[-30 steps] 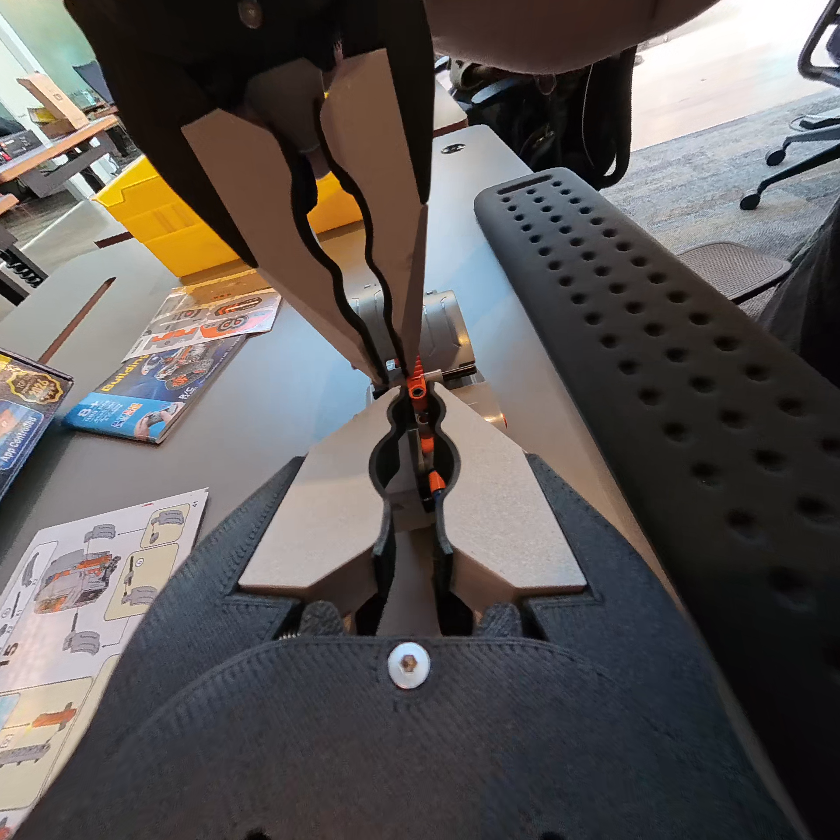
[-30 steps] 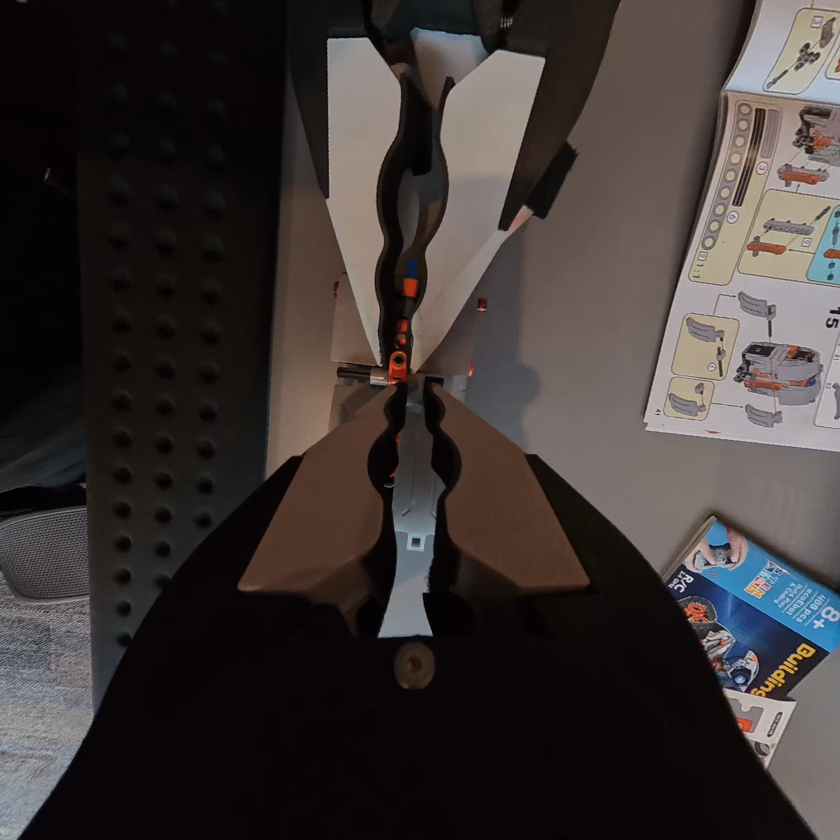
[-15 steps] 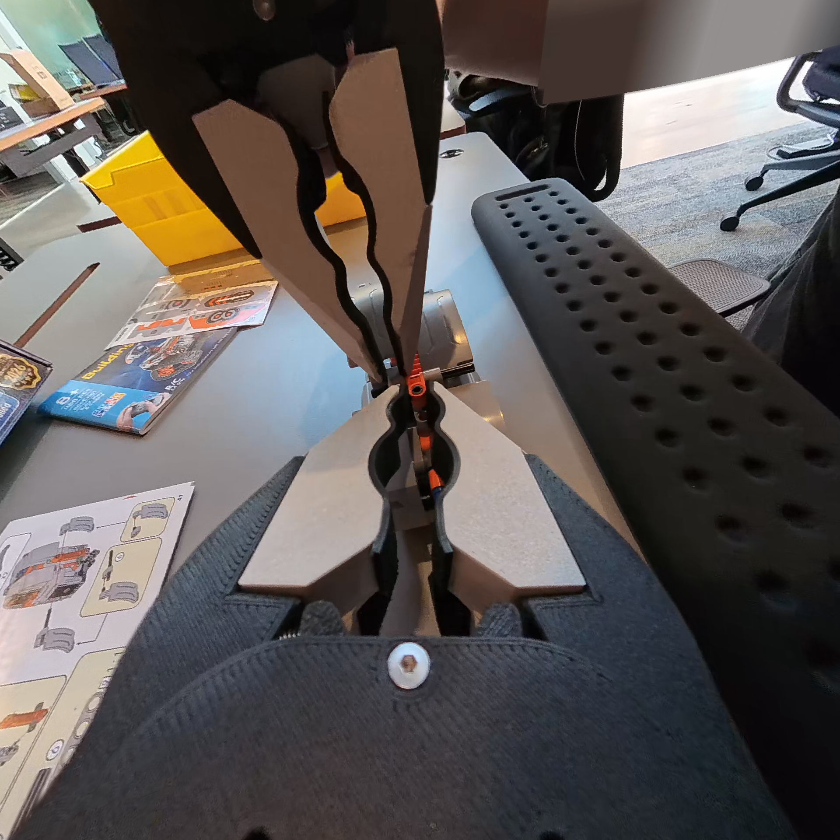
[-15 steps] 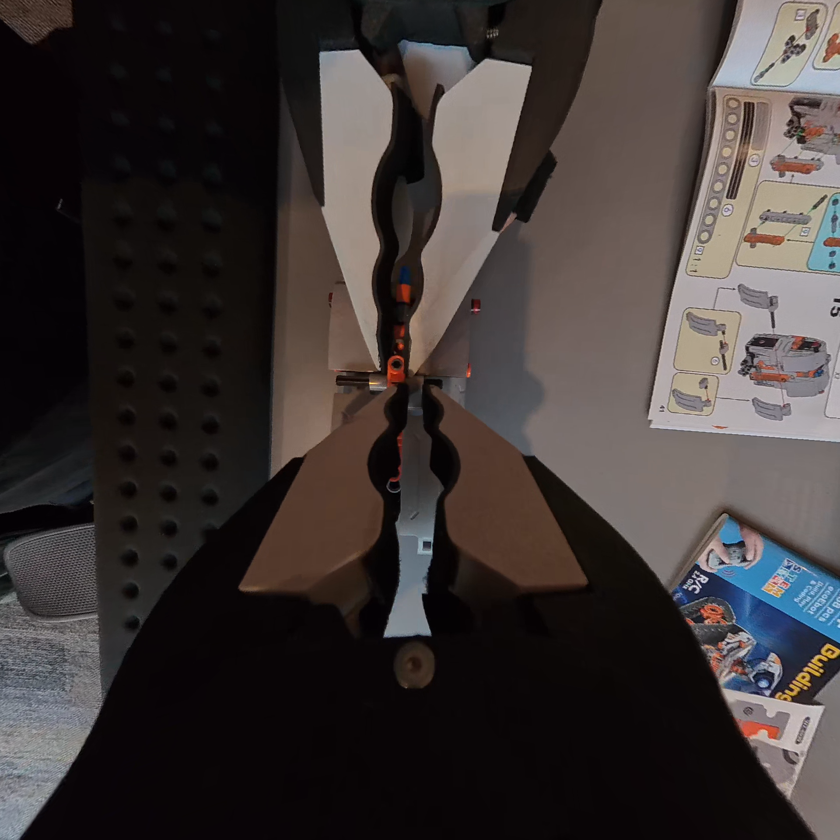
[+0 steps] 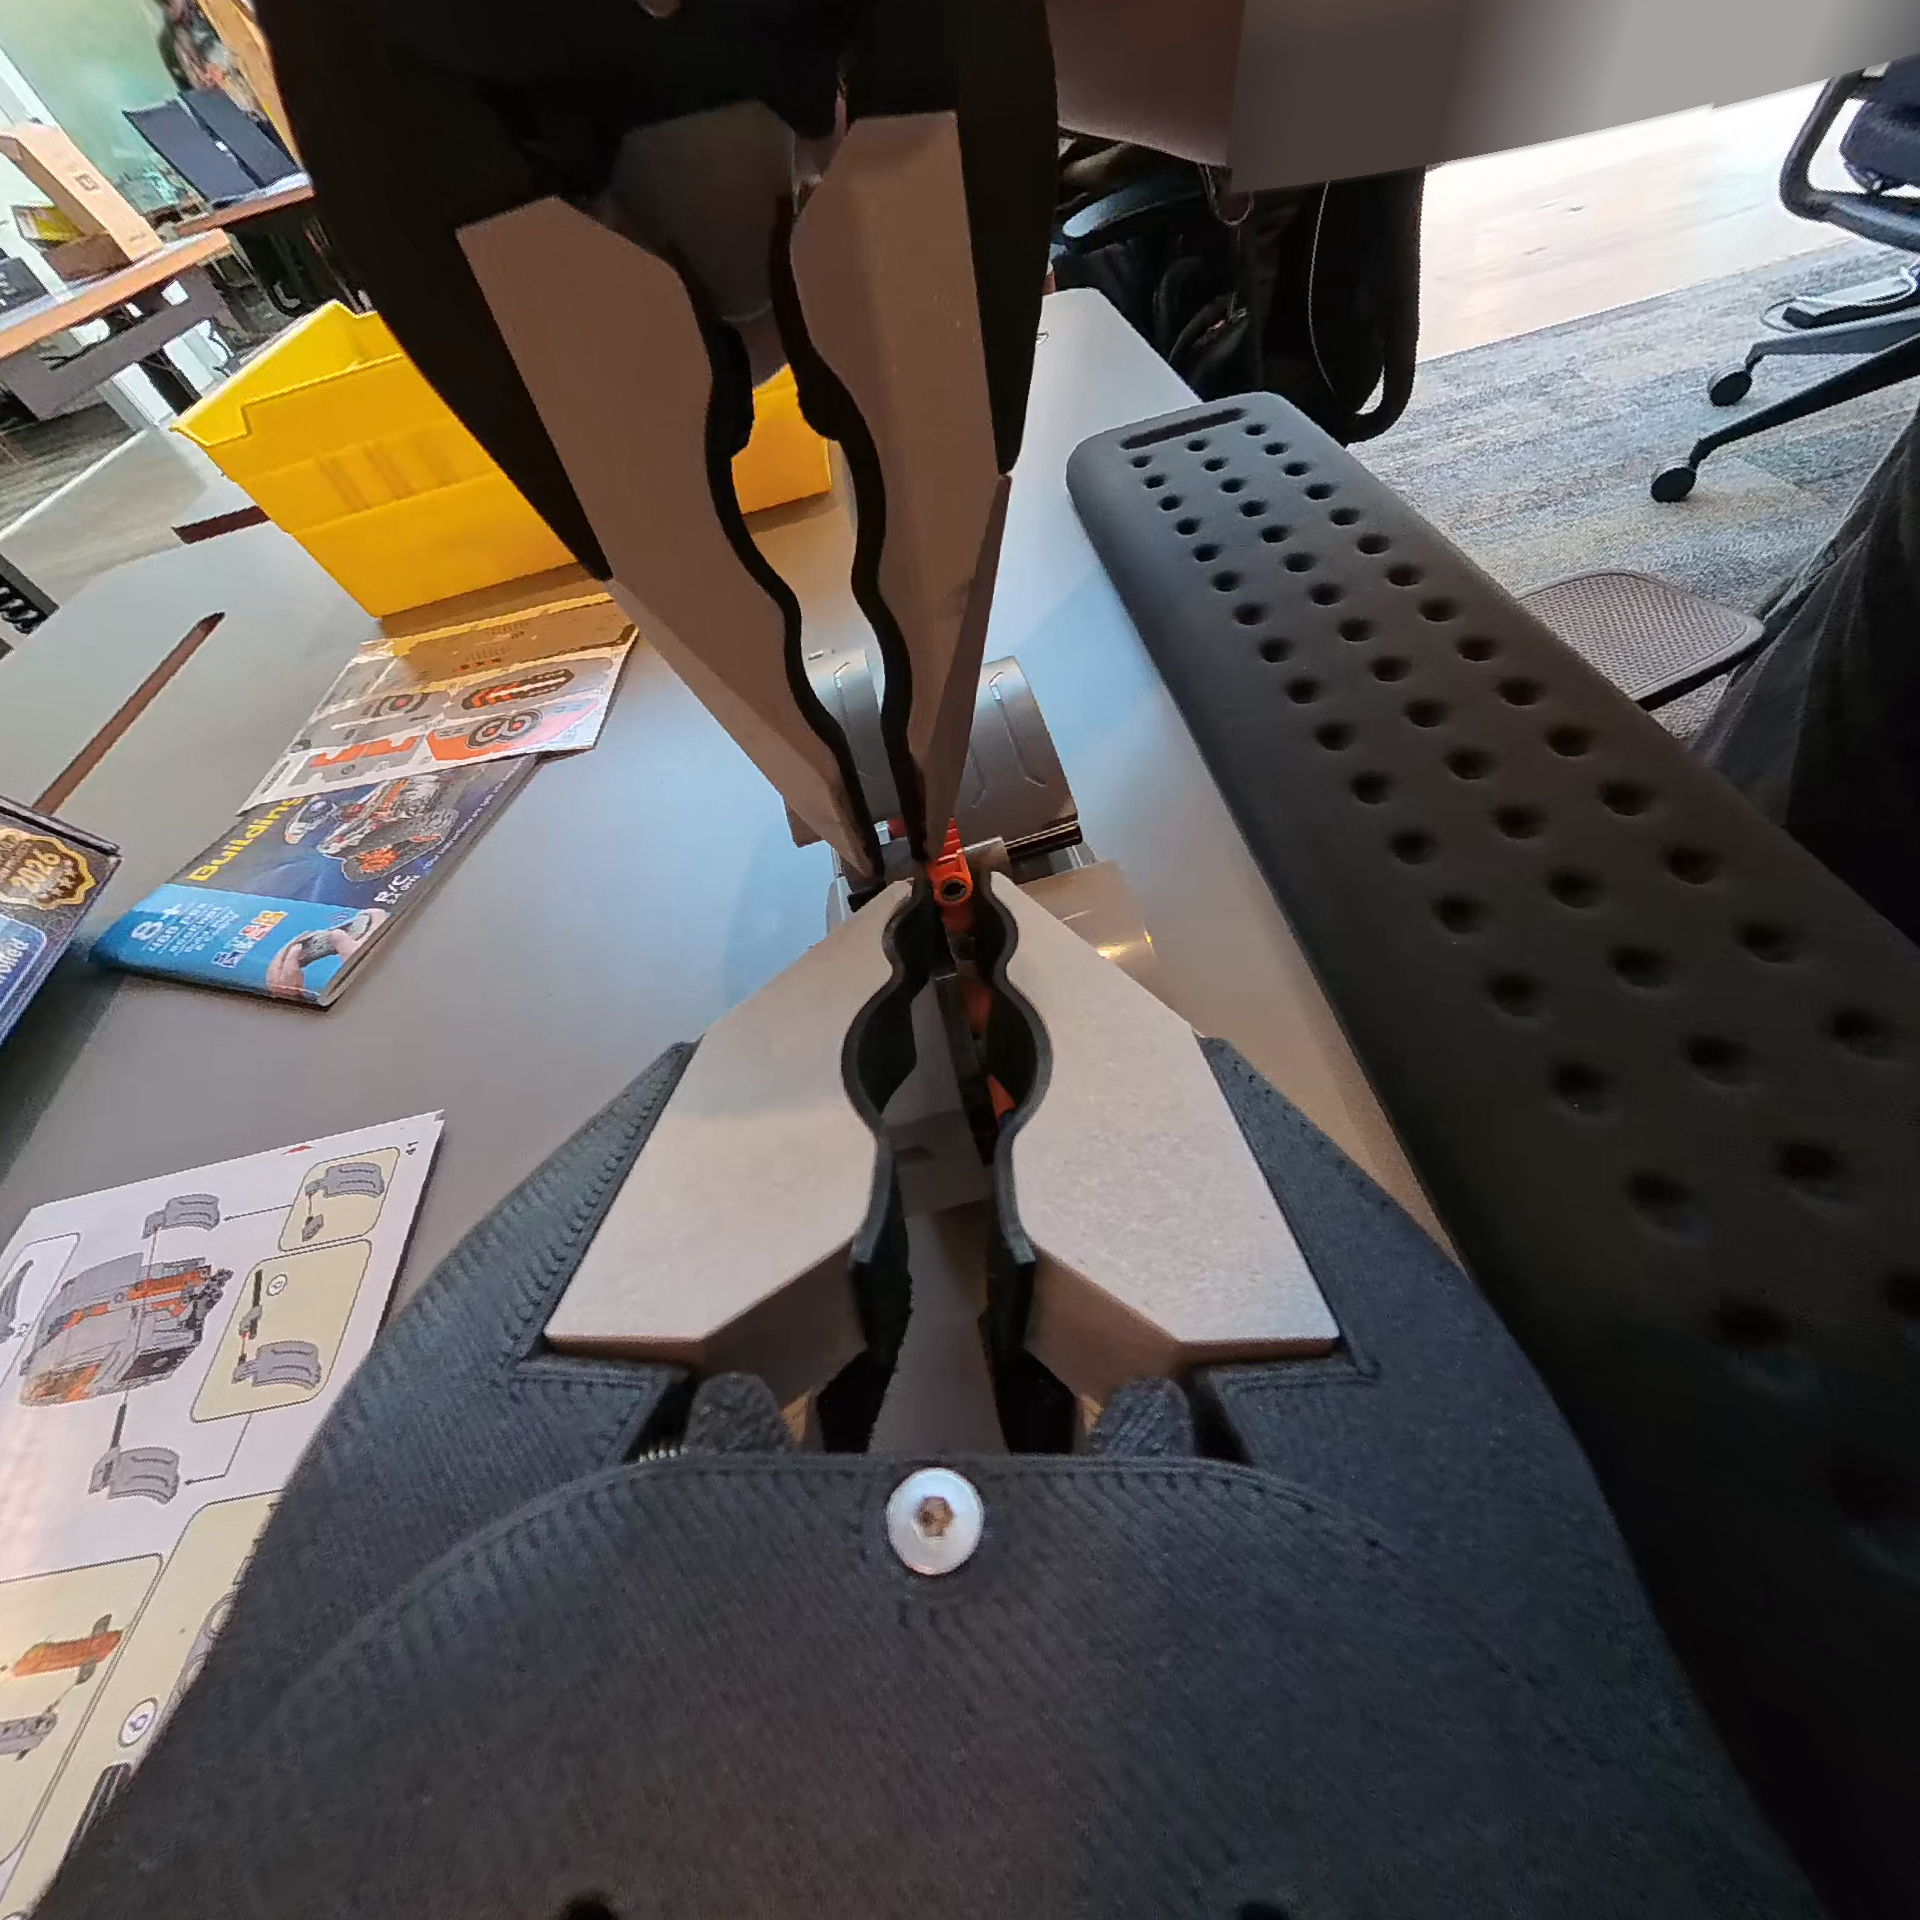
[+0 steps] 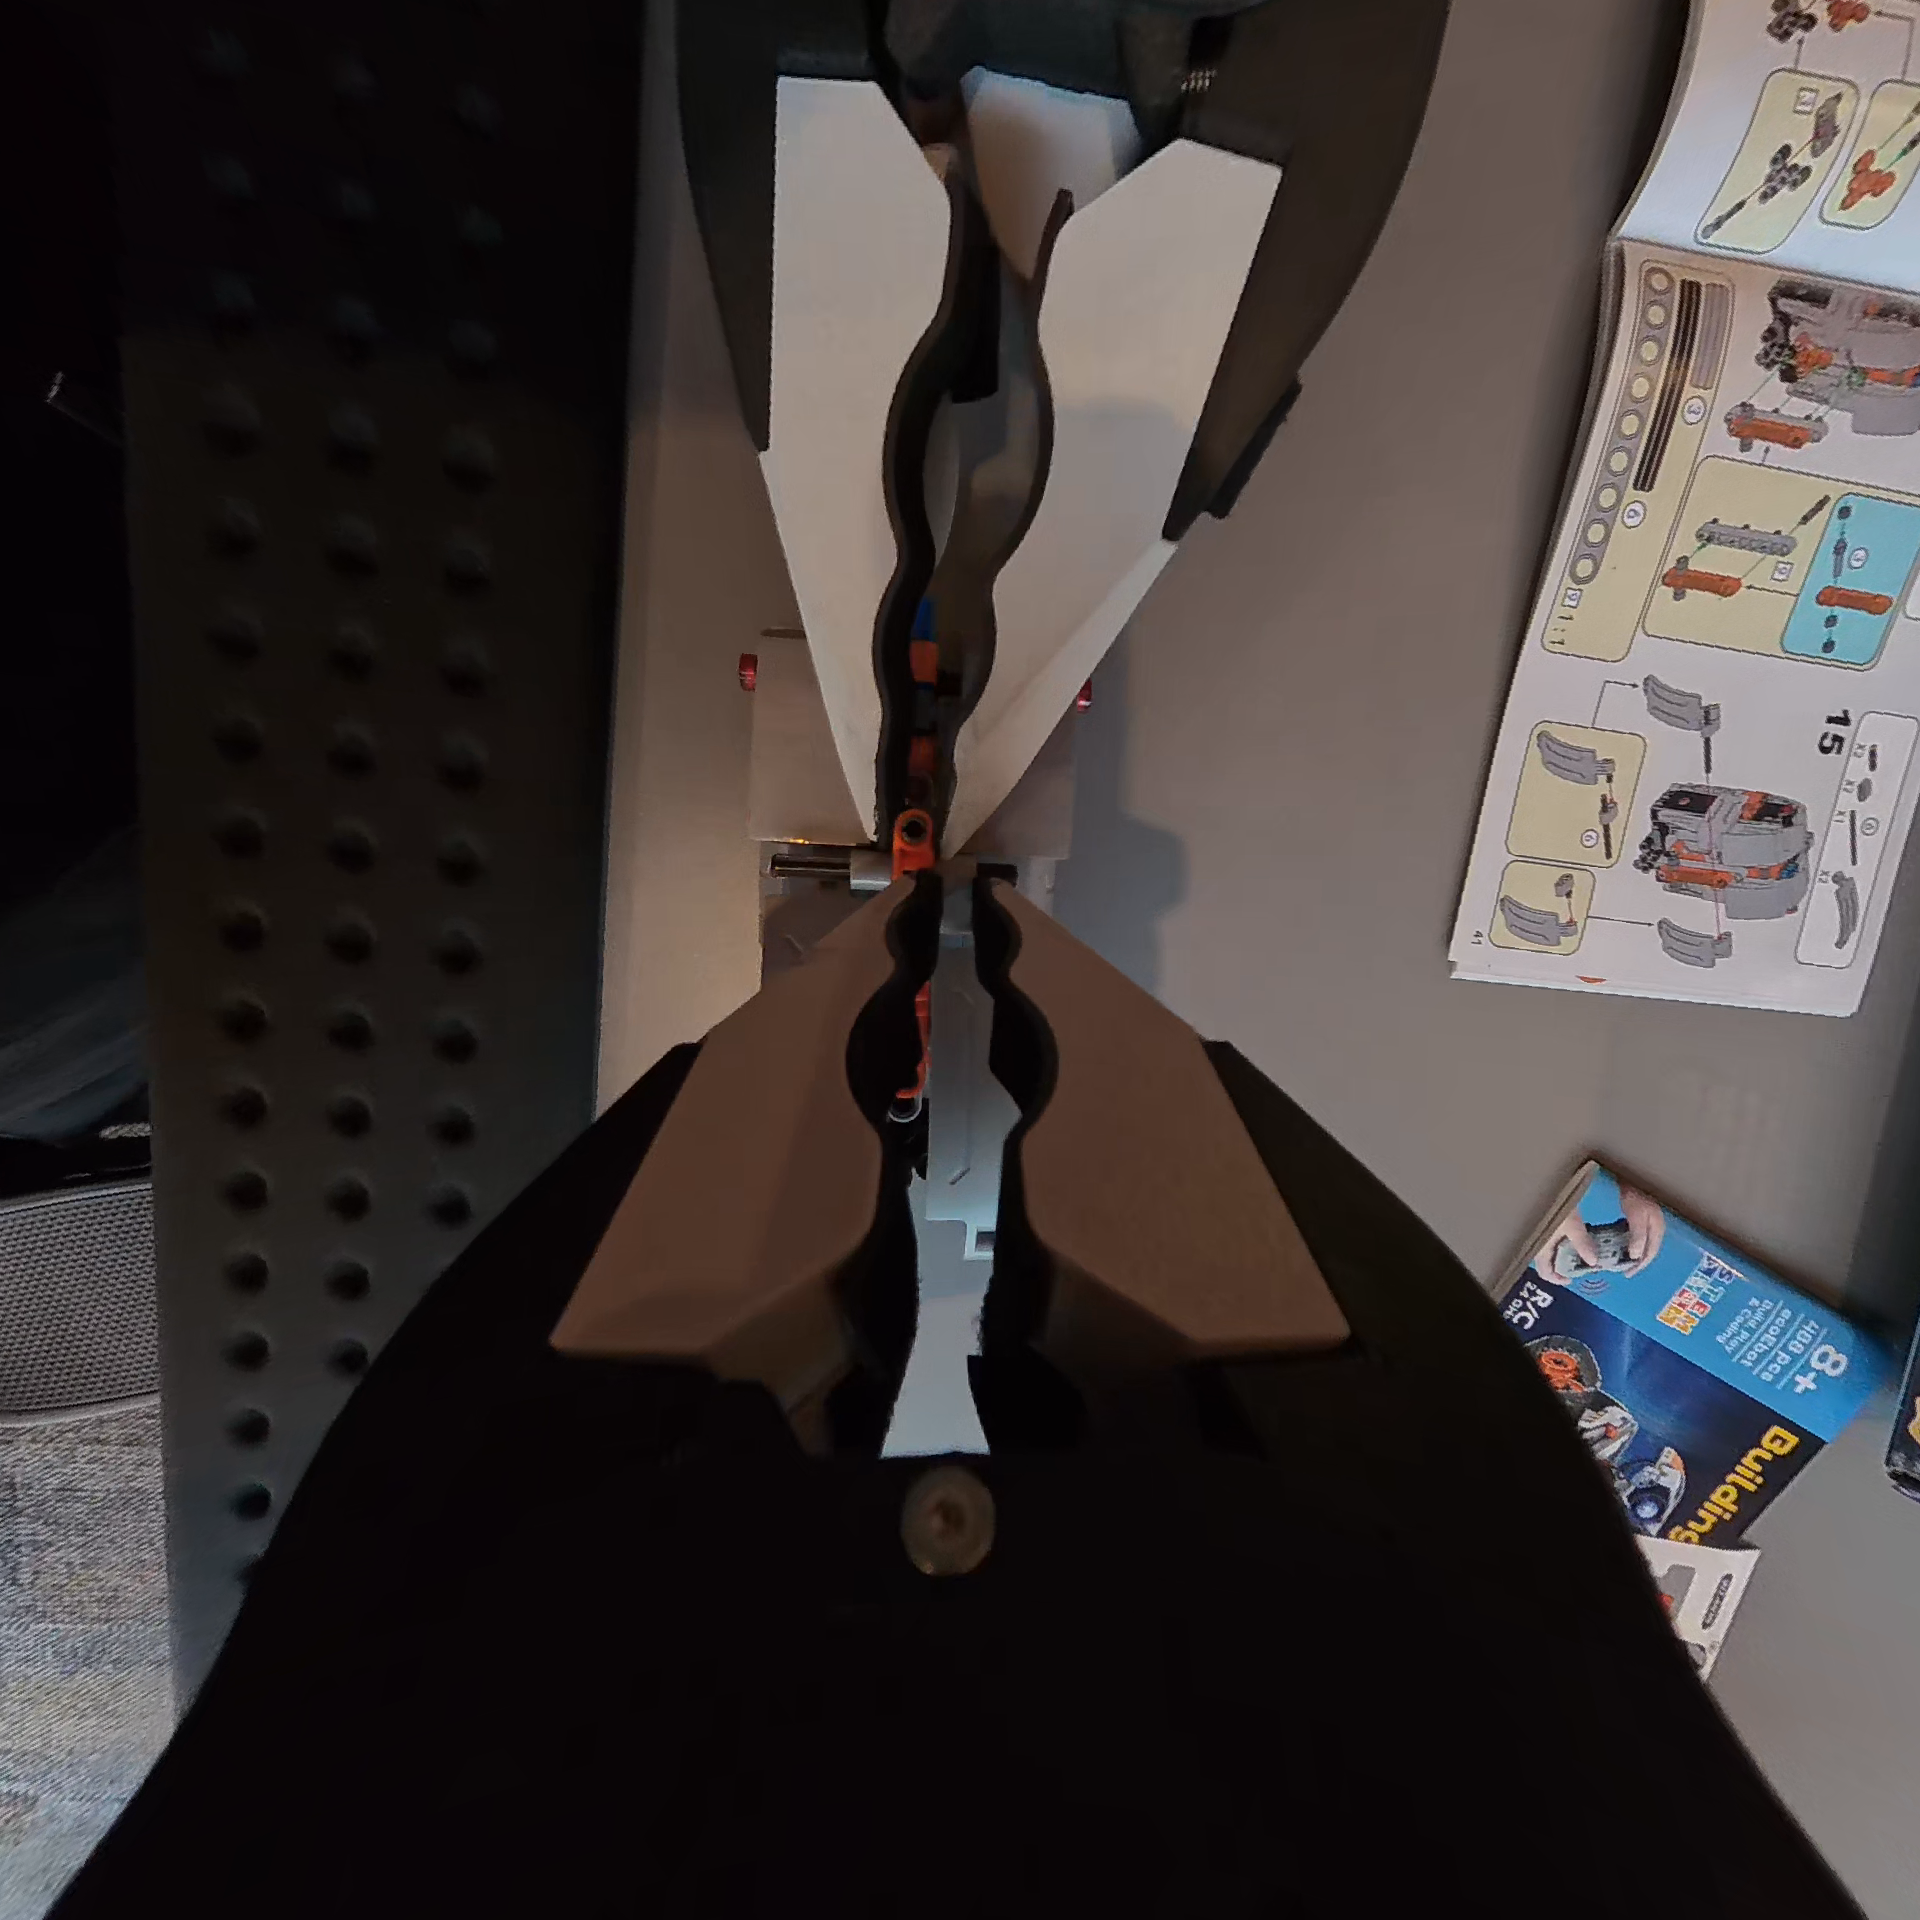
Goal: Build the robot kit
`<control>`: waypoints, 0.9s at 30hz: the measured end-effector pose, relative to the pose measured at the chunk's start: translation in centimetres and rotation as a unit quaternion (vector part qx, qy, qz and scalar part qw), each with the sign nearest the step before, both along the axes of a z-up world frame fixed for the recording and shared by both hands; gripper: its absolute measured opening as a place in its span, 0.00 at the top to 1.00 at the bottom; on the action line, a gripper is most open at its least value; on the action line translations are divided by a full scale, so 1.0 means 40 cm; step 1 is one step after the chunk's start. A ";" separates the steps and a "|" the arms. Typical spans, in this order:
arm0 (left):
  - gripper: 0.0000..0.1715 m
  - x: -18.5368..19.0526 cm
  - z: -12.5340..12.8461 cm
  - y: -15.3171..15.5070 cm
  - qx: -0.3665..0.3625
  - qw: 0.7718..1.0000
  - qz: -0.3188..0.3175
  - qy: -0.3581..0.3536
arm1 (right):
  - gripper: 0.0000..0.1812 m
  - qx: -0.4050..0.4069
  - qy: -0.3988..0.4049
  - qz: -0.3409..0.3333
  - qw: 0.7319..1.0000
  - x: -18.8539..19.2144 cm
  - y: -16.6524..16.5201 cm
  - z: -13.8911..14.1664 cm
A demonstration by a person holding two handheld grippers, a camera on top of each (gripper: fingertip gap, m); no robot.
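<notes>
My left gripper [image 5: 948, 896] is shut on a thin orange-and-black beam piece [image 5: 951, 888]. The beam's orange end pokes out at the tips, and it also shows in the right wrist view [image 6: 912, 834]. My right gripper [image 6: 954, 885] comes in from the other side, tip to tip with the left one. Its jaws are nearly closed at a short black axle with a grey bush [image 6: 831, 864] that crosses the orange end. In the left wrist view the right gripper [image 5: 891, 847] comes down from above. Both hover just over a grey block model [image 5: 1023, 727] on the grey table [image 5: 623, 914].
A long black perforated pad [image 5: 1507, 831] lies along the table's right edge. Open instruction booklets [image 6: 1683, 623] [image 5: 187, 1351], a blue booklet [image 5: 312, 894] and a sticker sheet [image 5: 457, 707] lie to the side. A yellow bin [image 5: 395, 488] stands at the back. Office chairs [image 5: 1829, 208] stand beyond the table. Only a small space, under 4 cm, lies between the two pairs of fingers.
Both grippers stay tip to tip on the orange piece and axle. They have drifted slightly together, so the booklets sit a little differently in both views.
</notes>
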State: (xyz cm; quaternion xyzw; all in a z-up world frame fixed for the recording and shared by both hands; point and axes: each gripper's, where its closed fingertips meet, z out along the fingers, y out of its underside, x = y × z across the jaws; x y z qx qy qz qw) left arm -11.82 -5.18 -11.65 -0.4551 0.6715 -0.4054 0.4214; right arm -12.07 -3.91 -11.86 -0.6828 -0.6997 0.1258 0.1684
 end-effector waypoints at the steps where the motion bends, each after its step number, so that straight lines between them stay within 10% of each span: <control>1: 0.97 0.000 0.000 0.000 0.000 1.000 0.001 0.000 | 0.97 0.000 0.002 -0.001 1.000 0.000 0.000 0.000; 27: 0.97 0.000 0.000 0.003 -0.006 1.000 0.006 0.000 | 0.97 0.011 0.017 -0.014 1.000 0.000 0.008 0.001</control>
